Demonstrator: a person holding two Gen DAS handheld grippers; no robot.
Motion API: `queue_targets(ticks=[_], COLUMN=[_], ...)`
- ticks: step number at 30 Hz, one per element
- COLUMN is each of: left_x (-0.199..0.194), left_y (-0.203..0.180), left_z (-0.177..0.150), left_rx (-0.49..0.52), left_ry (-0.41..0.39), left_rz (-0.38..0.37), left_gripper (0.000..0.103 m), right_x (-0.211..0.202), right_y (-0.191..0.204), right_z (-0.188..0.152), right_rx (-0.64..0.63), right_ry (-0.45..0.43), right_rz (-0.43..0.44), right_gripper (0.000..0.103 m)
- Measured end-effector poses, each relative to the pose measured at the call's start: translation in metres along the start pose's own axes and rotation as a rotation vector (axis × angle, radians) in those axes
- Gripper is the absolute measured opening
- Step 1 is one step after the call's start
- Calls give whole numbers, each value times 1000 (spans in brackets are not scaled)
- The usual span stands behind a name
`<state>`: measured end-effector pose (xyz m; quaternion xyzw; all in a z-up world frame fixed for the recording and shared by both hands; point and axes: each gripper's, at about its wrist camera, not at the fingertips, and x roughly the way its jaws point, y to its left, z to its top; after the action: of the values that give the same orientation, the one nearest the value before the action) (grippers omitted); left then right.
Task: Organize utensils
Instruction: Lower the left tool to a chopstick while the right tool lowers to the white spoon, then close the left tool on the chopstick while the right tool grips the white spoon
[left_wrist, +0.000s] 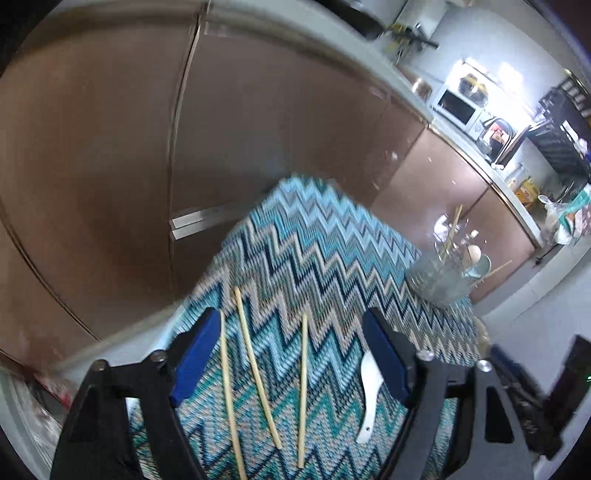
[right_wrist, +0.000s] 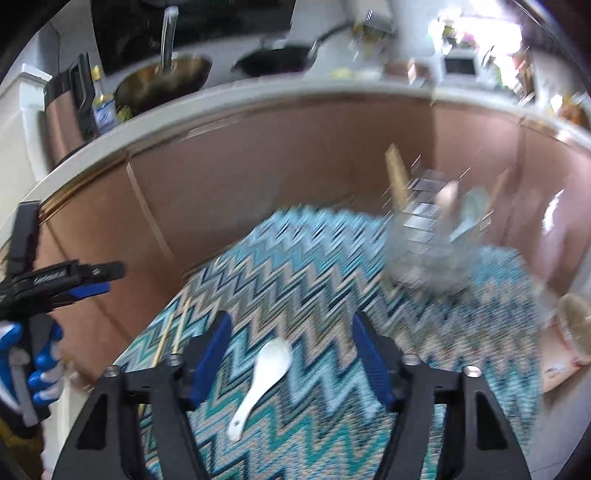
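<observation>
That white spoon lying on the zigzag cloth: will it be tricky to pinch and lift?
Probably somewhat. The white spoon looks glossy, like ceramic, so it may slip between the pads and could chip if dropped. It looks stiff. Its curved bowl might rock on the zigzag cloth when nudged.

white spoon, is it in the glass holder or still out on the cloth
Out. The white spoon lies flat on the zigzag cloth, apart from the glass holder, between the right gripper's open fingers.

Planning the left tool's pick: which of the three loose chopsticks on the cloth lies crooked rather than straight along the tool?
The middle chopstick. It slants diagonally, while the left chopstick and the right chopstick run nearly parallel.
</observation>
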<state>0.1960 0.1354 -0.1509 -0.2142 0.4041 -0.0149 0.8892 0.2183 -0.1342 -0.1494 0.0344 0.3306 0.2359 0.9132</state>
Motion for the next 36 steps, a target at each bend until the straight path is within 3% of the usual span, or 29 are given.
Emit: queue_targets(ticks=[5, 8, 12, 17, 23, 33, 36], left_x=[36, 58, 86, 110, 129, 147, 149], left_y=[7, 13, 19, 30, 39, 47, 46], left_z=[3, 5, 6, 10, 10, 9, 9], left_rx=[-31, -57, -79, -99, -128, -138, -137], left_ry=[92, 151, 210, 244, 292, 341, 346], left_rz=[-26, -41, -21, 30, 42, 79, 85], left_gripper=[58, 45, 39, 36, 25, 16, 15], right_x=[46, 62, 74, 85, 99, 123, 135], right_y=[-4, -6, -10, -17, -24, -26, -30], right_z=[-7, -10, -11, -13, -17, -15, -14], right_rx=[12, 23, 36, 27, 39, 22, 32], right_ry=[171, 225, 263, 293, 320, 387, 414], right_rz=[156, 198, 220, 219, 226, 265, 271], right_gripper=[44, 40, 35, 35, 35, 18, 18])
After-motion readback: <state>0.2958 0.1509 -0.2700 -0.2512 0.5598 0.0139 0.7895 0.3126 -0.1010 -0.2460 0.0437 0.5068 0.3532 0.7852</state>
